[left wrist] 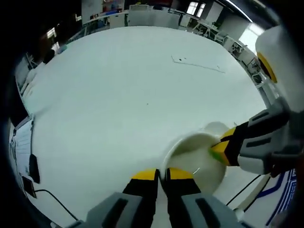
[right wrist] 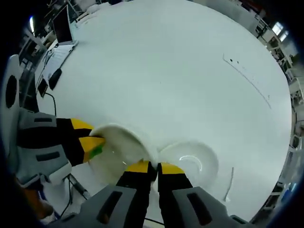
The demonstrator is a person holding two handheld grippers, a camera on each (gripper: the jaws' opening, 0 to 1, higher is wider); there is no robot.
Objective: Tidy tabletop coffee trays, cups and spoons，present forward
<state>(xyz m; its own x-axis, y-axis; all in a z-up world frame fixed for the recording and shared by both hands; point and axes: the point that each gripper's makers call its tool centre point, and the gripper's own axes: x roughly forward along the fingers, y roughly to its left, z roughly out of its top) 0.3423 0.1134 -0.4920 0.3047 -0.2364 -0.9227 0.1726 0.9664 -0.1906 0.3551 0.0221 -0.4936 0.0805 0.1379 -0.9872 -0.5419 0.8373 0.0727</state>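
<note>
**Both grippers pinch 1 white cup beside 1 saucer**

The cup (right wrist: 118,149) is white and sits at the near edge of the table (right wrist: 171,61), tipped so its open mouth faces the camera in the right gripper view. The right gripper (right wrist: 149,167) has its jaws pressed together on the cup's rim nearest the saucer; the left gripper (right wrist: 95,146) comes in from the far side of the cup and pinches the opposite rim.

The right gripper view shows 1 white saucer (right wrist: 192,159) touching the cup, and 1 thin white spoon (right wrist: 230,184) lying beyond the saucer. The left gripper view gives the cup (left wrist: 194,159) with the left gripper (left wrist: 162,175) closed on its near rim and the right gripper (left wrist: 219,151) on its far rim.

Past the cup from the saucer, a laptop (right wrist: 63,26) stands open. No readable writing shows.
</note>
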